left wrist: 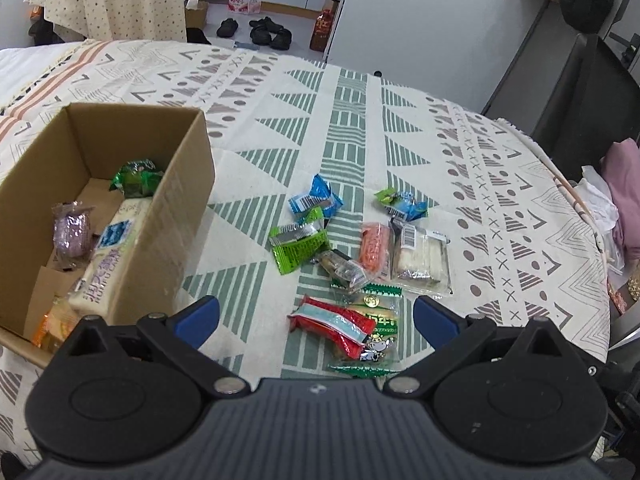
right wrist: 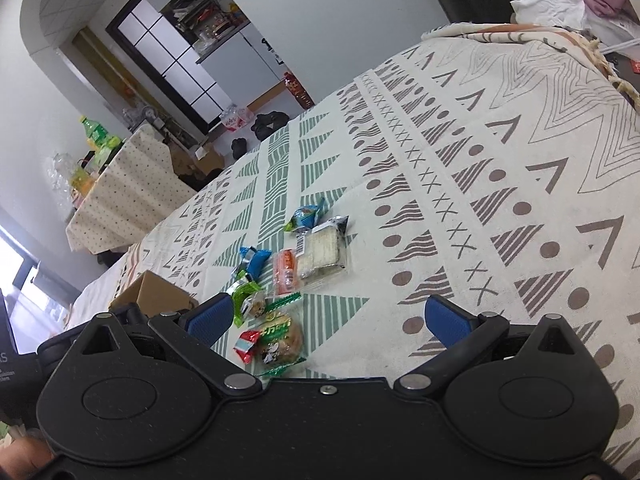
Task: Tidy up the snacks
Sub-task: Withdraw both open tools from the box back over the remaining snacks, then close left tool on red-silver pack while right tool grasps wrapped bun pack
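A cardboard box stands at the left on the patterned cloth, holding a white cake pack, a purple snack and a green one. Loose snacks lie to its right: a red packet on a green-edged cookie bag, a green packet, a blue packet, an orange bar and a clear white cake pack. My left gripper is open just above the red packet. My right gripper is open over bare cloth, right of the cookie bag.
The table's far and right edges drop off to the floor, where shoes and a bottle stand. A dark chair with pink cloth sits at the right. Another covered table stands beyond.
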Tool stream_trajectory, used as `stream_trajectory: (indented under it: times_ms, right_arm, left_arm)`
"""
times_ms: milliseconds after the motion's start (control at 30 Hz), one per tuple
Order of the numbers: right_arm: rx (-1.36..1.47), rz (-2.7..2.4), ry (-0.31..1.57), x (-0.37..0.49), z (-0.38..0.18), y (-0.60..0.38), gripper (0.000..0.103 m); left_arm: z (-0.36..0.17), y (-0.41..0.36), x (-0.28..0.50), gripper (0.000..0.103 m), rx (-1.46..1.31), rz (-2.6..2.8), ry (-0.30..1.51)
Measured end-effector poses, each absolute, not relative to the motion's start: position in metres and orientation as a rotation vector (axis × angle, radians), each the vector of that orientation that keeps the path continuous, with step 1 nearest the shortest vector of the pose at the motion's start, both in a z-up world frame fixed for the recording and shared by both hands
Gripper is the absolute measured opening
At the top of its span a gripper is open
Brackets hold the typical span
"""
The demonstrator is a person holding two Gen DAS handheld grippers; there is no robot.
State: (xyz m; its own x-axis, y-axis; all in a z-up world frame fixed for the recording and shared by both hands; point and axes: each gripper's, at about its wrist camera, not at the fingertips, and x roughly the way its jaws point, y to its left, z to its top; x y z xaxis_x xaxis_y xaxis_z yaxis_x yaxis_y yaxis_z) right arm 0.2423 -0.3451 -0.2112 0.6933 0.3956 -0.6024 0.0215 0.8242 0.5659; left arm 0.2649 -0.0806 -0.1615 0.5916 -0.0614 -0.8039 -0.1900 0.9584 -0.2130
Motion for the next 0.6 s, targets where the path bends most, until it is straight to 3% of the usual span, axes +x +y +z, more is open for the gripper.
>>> stream_trajectory:
  times_ms: [133, 300, 600]
  right_arm:
    - [0.605, 0.226, 0.810, 0.247, -0.220, -0.348, 0.101]
    - [0.610, 0.265, 0.849, 0.256, -0.232, -0.342, 0.090]
    - [0.628, 0.295, 0.895, 0.277, -0.253, -0.338, 0.075]
  left_arm:
    - [-0.171, -0.087, 0.267, 0.100, -0.255, 0.081, 0.949]
    - [-0.186, -0.093, 0.275, 0.096, -0.257, 0.069, 0.985]
    - [-0.202, -0.090, 0.287, 0.068, -0.306, 0.095, 1.002]
